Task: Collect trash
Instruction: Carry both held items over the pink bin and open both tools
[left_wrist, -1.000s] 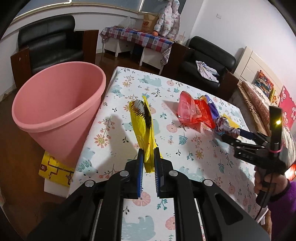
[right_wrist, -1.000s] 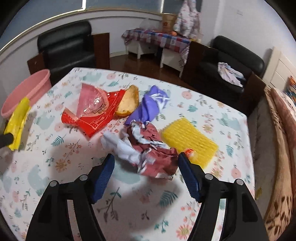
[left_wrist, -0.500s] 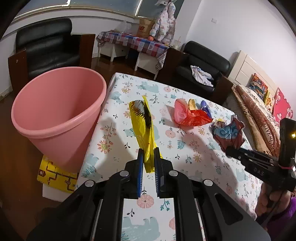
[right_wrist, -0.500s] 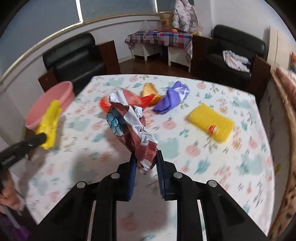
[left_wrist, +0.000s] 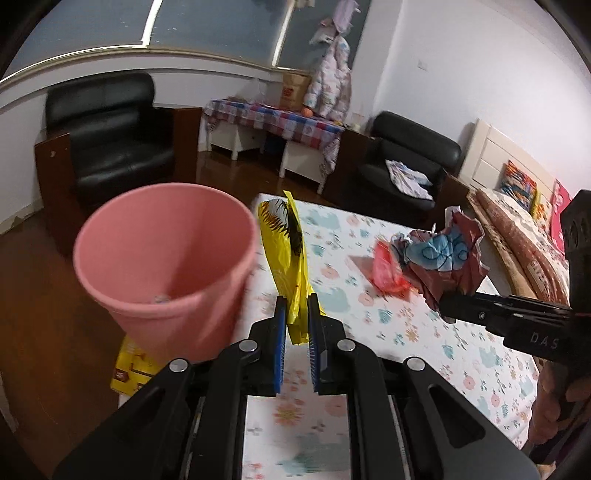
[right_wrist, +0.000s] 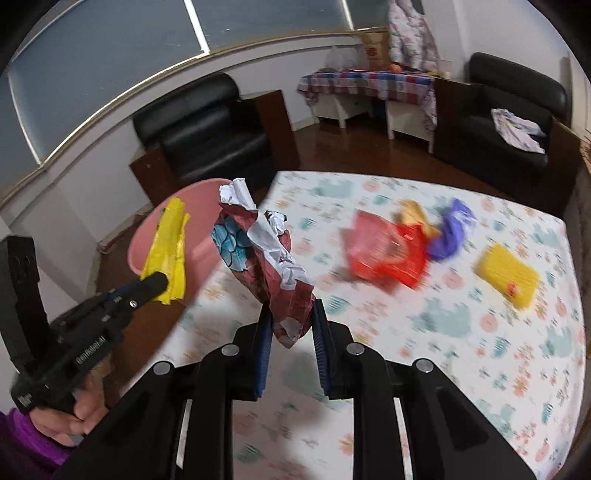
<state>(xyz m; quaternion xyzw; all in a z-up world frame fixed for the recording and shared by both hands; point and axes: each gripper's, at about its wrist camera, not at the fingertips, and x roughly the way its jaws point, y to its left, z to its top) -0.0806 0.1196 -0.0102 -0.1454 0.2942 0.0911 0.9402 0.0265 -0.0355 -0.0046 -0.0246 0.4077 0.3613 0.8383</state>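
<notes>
Gripping a yellow wrapper (left_wrist: 286, 258), the left tool (left_wrist: 294, 325) is holding it beside the pink bin (left_wrist: 162, 266). Only the right wrist view is showing the right tool (right_wrist: 291, 325) pinching crumpled maroon paper (right_wrist: 266, 254) above the counter (right_wrist: 461, 332), with a yellow sponge (right_wrist: 506, 275) lying there.

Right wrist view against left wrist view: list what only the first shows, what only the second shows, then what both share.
Only the right wrist view: the yellow ridged pad, purple wrapper and orange wrapper.
Only the left wrist view: the yellow box on the floor under the bin.
Both: pink bin, left gripper clamping the yellow wrapper, right gripper clamping the crumpled maroon wrapper, red wrapper.
</notes>
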